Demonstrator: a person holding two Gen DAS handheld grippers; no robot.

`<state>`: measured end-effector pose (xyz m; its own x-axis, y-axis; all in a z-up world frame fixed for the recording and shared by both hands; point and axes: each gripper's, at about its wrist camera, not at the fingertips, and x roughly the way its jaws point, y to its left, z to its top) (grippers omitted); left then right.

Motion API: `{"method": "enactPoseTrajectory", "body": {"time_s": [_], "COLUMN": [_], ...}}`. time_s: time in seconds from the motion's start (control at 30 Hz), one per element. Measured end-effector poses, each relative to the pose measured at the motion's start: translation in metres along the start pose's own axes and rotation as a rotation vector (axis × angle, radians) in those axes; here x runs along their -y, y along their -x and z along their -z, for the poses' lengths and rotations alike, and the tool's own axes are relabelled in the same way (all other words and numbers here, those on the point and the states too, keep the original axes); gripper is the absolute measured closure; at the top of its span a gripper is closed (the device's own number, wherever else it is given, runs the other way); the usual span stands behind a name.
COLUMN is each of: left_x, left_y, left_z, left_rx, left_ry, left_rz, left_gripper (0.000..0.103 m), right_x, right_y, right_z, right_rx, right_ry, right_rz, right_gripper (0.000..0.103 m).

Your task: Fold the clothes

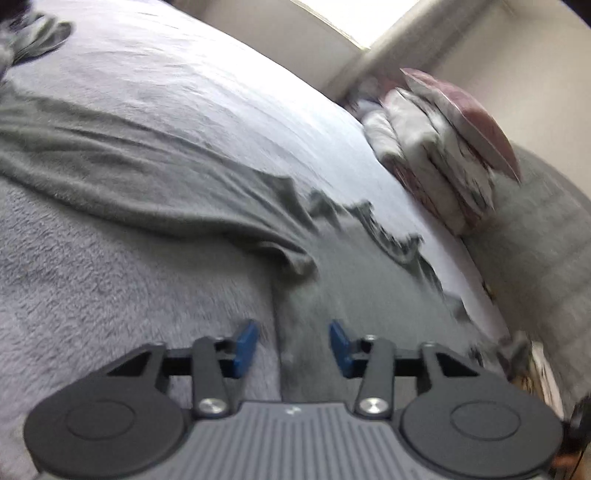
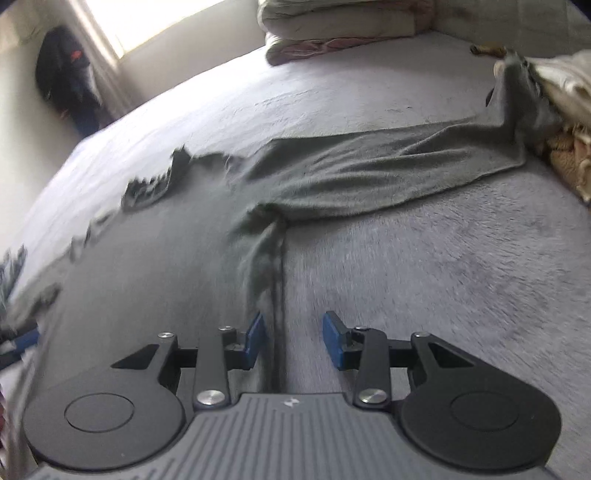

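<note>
A long grey-green garment (image 1: 155, 173) lies spread on a fluffy grey blanket (image 1: 110, 295) on the bed. In the left wrist view its straight edge runs toward me between the blue pads (image 1: 245, 347). My left gripper (image 1: 293, 347) hovers low over that edge, jaws apart, with no pad pressing the cloth. The right wrist view shows the same garment (image 2: 369, 173), one long part stretching off to the right. Its dark seam edge passes between the fingers of my right gripper (image 2: 294, 339), which is open too. Both pictures are motion-blurred.
Folded bedding is stacked at the bed's far end (image 1: 443, 147) (image 2: 332, 26). A pile of pale and beige clothes (image 2: 565, 96) sits at the right, on the garment's far end. A dark item hangs by the window wall (image 2: 62, 77). The pale sheet (image 2: 295, 96) lies beyond the garment.
</note>
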<state>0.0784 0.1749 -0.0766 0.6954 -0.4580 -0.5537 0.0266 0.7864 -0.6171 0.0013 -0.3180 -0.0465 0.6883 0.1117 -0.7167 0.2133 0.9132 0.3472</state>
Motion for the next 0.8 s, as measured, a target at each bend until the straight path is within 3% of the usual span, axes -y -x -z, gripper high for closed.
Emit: {"method": "enactPoseTrajectory", "body": {"time_s": [0.2,0.27,0.3,0.37,0.4,0.47,0.57,0.67,0.77,0.8], "left_x": [-0.003,-0.002,-0.002,0.000,0.003,0.009,0.013,0.015,0.024,0.029], "left_y": [-0.011,-0.014,-0.015,-0.013,-0.010,-0.003,-0.010,-0.009,0.006,0.013], "left_z": [-0.004,-0.006,-0.006,-0.007,-0.007,-0.007,-0.004,-0.004,-0.002,0.000], "left_rx": [0.036,0.036,0.031,0.049,0.071,0.115,0.087,0.082,0.113,0.141], "left_ry": [0.069,0.074,0.079,0.072,0.054,0.017,-0.056,-0.089,-0.129,-0.154], "left_rz": [0.020,0.006,-0.006,-0.034,-0.046,-0.070,-0.138,-0.146,-0.180,-0.180], "left_gripper": [0.075,0.090,0.097,0.100,0.100,0.100,0.099,0.094,0.088,0.085], "right_x": [0.005,0.005,0.003,-0.003,-0.006,-0.011,-0.018,-0.033,-0.040,-0.046], "right_y": [-0.020,-0.027,-0.030,-0.035,-0.037,-0.035,-0.037,-0.034,-0.023,-0.018], "right_z": [-0.014,-0.017,-0.018,-0.019,-0.020,-0.020,-0.016,-0.012,-0.007,-0.005], "right_rx": [0.053,0.064,0.065,0.046,0.031,0.065,0.096,0.118,0.155,0.180], "right_ry": [-0.157,-0.204,-0.214,-0.206,-0.198,-0.172,-0.119,-0.034,0.012,0.047], "right_rz": [-0.050,-0.067,-0.073,-0.072,-0.068,-0.015,0.054,0.089,0.118,0.135], "right_gripper": [0.063,0.063,0.067,0.093,0.098,0.098,0.099,0.097,0.088,0.080]}}
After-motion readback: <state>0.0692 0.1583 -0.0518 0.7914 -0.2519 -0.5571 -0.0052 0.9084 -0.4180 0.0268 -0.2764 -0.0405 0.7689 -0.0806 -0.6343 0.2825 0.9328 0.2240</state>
